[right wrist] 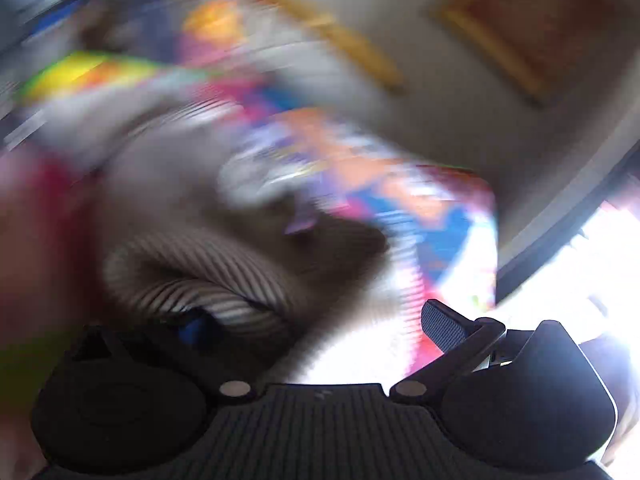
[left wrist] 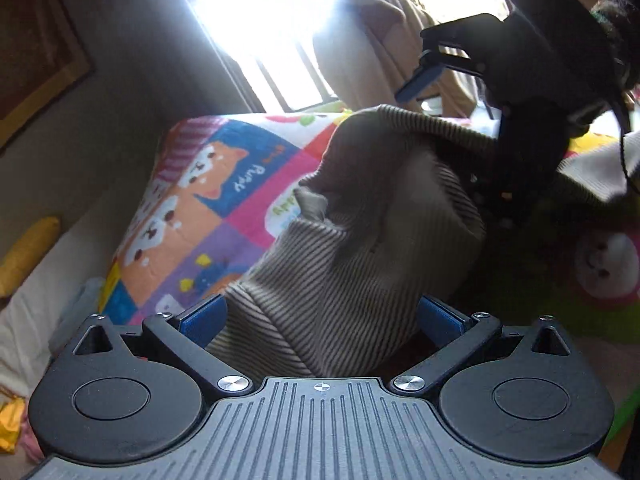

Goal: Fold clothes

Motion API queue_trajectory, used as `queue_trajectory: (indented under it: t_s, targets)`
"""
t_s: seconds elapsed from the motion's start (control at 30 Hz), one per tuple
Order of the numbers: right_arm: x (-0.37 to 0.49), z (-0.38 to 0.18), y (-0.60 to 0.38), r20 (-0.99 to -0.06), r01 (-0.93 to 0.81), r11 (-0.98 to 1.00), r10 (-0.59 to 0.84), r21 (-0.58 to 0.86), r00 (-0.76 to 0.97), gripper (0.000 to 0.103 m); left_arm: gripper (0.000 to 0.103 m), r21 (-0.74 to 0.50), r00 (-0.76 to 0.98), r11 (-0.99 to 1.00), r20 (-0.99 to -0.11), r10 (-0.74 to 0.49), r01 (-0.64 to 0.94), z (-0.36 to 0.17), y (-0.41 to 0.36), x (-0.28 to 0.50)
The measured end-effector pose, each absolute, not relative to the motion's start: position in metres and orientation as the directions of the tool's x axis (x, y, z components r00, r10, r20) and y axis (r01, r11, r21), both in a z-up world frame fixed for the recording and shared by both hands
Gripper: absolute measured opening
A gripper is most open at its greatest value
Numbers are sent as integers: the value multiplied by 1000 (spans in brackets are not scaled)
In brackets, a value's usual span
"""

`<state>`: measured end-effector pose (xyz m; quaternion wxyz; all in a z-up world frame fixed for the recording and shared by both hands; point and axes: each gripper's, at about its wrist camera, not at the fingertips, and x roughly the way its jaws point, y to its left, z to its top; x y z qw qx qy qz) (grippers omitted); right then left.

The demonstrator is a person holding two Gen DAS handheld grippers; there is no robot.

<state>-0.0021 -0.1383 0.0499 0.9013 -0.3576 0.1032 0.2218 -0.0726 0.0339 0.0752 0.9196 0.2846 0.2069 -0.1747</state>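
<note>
A grey-brown ribbed knit garment [left wrist: 340, 240] lies bunched on a colourful cartoon play mat [left wrist: 208, 208]. My left gripper [left wrist: 320, 320] is open, its blue-padded fingers [left wrist: 204, 320] wide apart with a fold of the garment lying between them. My right gripper shows in the left wrist view [left wrist: 460, 64] at the upper right, above the garment's far edge, its jaws apart. In the heavily blurred right wrist view the right gripper [right wrist: 320, 328] is open, with a ribbed roll of the garment [right wrist: 224, 292] over its left finger and the right finger [right wrist: 444, 324] bare.
A beige sofa or wall [left wrist: 100, 120] borders the mat on the left. A yellow cushion [left wrist: 28, 252] lies at the far left. A bright window [left wrist: 272, 20] and a chair draped in beige cloth [left wrist: 380, 48] stand behind the mat.
</note>
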Motion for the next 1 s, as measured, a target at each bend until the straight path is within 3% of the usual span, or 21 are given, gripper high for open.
queue_trajectory:
  t_s: [0.07, 0.1, 0.2, 0.3, 0.43, 0.57, 0.67, 0.8, 0.9, 1.0]
  targets:
    - [44, 81, -145, -162, -195, 827, 128, -527, 979, 103, 103, 431, 871, 809, -452, -191, 401, 83, 33, -62]
    - [57, 94, -151, -144, -142, 865, 81, -481, 986, 103, 103, 422, 872, 815, -451, -191, 397, 84, 32, -57]
    - [67, 114, -174, -233, -267, 890, 189, -369, 954, 103, 103, 398, 855, 813, -471, -215, 424, 80, 27, -45]
    - [55, 95, -186, -291, -344, 828, 230, -444, 929, 103, 103, 389, 801, 774, -547, -242, 500, 56, 19, -33]
    - [32, 53, -185, -418, -503, 683, 305, -530, 856, 103, 103, 434, 762, 738, -626, -166, 517, 22, 11, -9]
    - [14, 17, -156, -465, -592, 512, 365, -623, 806, 103, 103, 567, 836, 753, -547, 42, 333, 17, 18, 25]
    - [22, 0, -129, -416, -529, 444, 332, -723, 847, 103, 103, 604, 865, 784, -462, 197, 144, 29, 40, 53]
    - [48, -9, -100, -338, -433, 438, 281, -788, 898, 103, 103, 566, 863, 824, -409, 298, -16, 52, 69, 68]
    - [65, 31, -102, -229, -356, 653, 274, -669, 934, 103, 103, 493, 879, 869, -430, 206, 38, 70, 77, 49]
    - [82, 72, -113, -203, -340, 791, 274, -509, 940, 103, 103, 379, 881, 886, -468, -66, 268, 83, 64, 16]
